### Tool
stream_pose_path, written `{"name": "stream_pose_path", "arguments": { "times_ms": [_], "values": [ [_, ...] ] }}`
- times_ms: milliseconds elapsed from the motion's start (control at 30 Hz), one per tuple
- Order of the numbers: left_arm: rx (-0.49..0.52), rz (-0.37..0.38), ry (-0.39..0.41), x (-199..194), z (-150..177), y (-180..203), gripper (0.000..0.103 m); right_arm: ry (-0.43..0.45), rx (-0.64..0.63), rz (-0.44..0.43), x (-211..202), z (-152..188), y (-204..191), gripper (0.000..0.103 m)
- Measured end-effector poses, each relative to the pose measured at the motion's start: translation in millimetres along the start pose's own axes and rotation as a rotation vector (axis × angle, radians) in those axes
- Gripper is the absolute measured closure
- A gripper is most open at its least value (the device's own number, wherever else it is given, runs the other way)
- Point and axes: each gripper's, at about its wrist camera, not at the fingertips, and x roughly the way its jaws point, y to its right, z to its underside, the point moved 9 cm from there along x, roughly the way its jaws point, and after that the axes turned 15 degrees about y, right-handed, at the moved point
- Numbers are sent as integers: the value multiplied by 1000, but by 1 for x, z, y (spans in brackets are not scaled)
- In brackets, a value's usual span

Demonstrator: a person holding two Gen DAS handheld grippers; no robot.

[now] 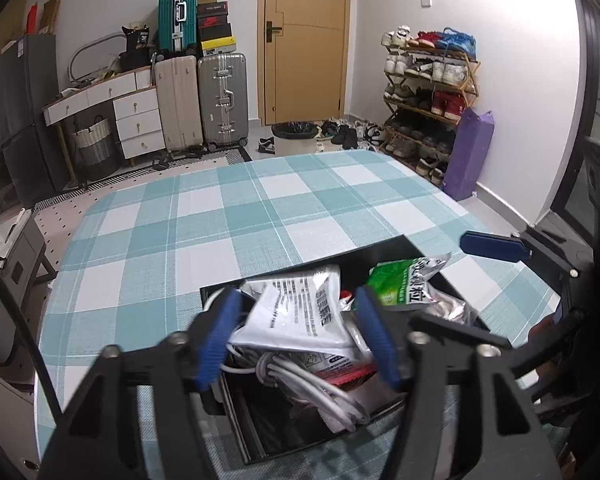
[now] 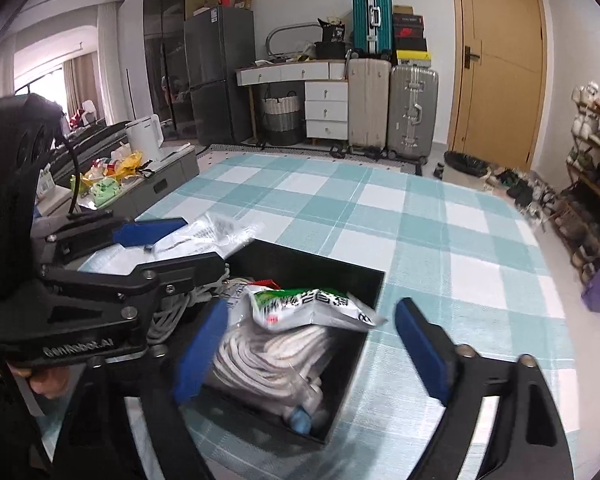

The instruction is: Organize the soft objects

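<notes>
Left wrist view: a black, straight-walled box (image 1: 320, 252) is seen on the checked cloth (image 1: 228, 216) near its front edge. The left gripper (image 1: 298, 338) is held over the box, its jaws partly open around a crinkled white pouch (image 1: 300, 312), apparently not clamped. A glossy green packet (image 1: 404, 280) and coiled white cable (image 1: 300, 384) lie in the box.

Right wrist view: the right gripper (image 2: 312, 352) is spread wide and empty above the box (image 2: 300, 268), where the packet (image 2: 312, 306) rests on a bundle of white rope (image 2: 272, 356).
</notes>
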Motion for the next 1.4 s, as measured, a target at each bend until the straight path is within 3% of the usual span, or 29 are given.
{"name": "stream_pose_path", "arguments": {
  "times_ms": [67,133,267,900,1400],
  "values": [
    [-14,-1,19,-7,-5,-1,13,7,1,5,-6,1,2,3],
    [-30,-5,42,-15,-9,-2,6,12,3,14,-10,2,5,1],
    [-60,-36,53,-27,-9,-11,0,31,29,11,-22,3,9,1],
    [-114,-153,131,-71,18,-35,0,175,33,-67,-60,-9,-25,1],
    [-98,-202,157,-66,41,-36,0,232,52,-81,-69,4,-25,1]
  ]
}}
